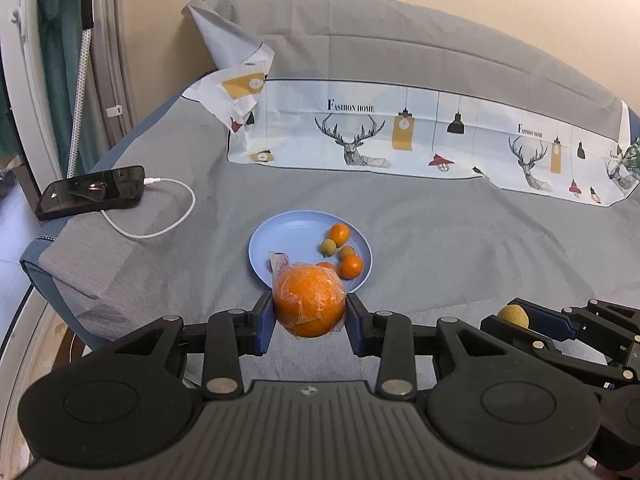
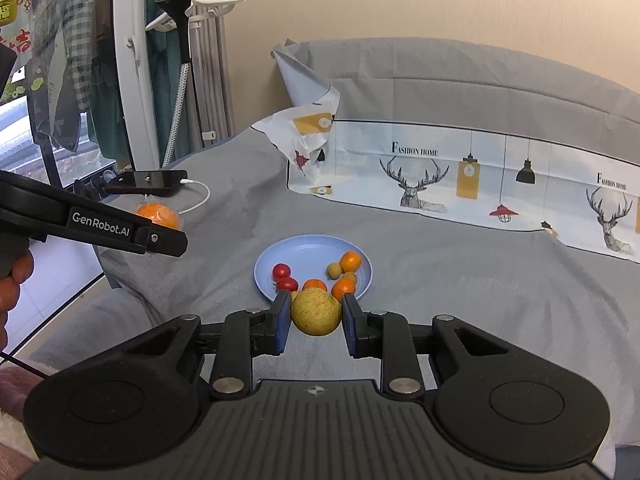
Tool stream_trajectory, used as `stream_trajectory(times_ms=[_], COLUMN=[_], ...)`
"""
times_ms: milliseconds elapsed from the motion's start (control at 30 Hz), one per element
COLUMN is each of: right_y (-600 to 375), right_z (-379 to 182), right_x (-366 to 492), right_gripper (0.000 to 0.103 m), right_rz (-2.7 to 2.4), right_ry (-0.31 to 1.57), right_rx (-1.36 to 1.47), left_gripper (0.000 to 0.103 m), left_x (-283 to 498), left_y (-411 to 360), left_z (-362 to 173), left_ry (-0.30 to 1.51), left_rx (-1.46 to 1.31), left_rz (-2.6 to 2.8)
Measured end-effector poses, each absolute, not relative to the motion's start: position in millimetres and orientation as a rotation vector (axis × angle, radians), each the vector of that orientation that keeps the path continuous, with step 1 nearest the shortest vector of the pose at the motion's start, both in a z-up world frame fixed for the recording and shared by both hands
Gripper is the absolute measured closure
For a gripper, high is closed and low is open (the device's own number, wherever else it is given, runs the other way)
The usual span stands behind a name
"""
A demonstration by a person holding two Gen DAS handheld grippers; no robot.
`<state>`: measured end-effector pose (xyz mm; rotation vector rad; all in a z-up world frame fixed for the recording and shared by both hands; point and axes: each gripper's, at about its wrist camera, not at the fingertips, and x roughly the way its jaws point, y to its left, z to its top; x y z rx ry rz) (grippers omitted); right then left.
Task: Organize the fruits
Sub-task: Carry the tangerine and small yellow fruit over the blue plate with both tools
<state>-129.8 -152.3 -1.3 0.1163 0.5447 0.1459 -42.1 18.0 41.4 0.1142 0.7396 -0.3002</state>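
My left gripper point(image 1: 309, 312) is shut on a plastic-wrapped orange point(image 1: 309, 300), held above the grey cloth just in front of the blue plate point(image 1: 288, 236). My right gripper point(image 2: 316, 314) is shut on a yellow-green round fruit point(image 2: 316, 311), also just short of the blue plate point(image 2: 308, 254). The plate holds small oranges point(image 2: 350, 261), two red fruits point(image 2: 281, 271) and small yellowish fruits point(image 2: 334, 269). The right gripper point(image 1: 520, 320) with its fruit shows at the right of the left wrist view. The left gripper and its orange point(image 2: 158, 216) show at the left of the right wrist view.
A black phone point(image 1: 92, 192) on a white charging cable point(image 1: 160, 224) lies at the table's far left. A deer-print cloth point(image 1: 400, 136) stands folded up along the back. The table's left edge point(image 1: 44, 272) drops off near the phone. A garment steamer point(image 2: 180, 60) stands beyond.
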Motion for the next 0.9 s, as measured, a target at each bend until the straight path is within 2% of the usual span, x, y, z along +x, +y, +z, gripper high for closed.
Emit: stream_trajectory(times_ms=[467,900], right_y=[-161.3,-167.0], right_z=[-19.5,-40.6], right_x=[-97.1,-27.1], right_gripper=[0.075,0.075], right_rz=[0.141,0.142], right_ry=[0.6,0.622], right_rx=[0.145,0.162], left_gripper=[0.062,0.062], left_x=[-6.2,74.9], left_y=[8.1,-11.8], left_z=[23.4,2.9], left_ry=[0.809,0.879], left_rx=[0.123,0.148], left_rz=[-0.287,-0.262])
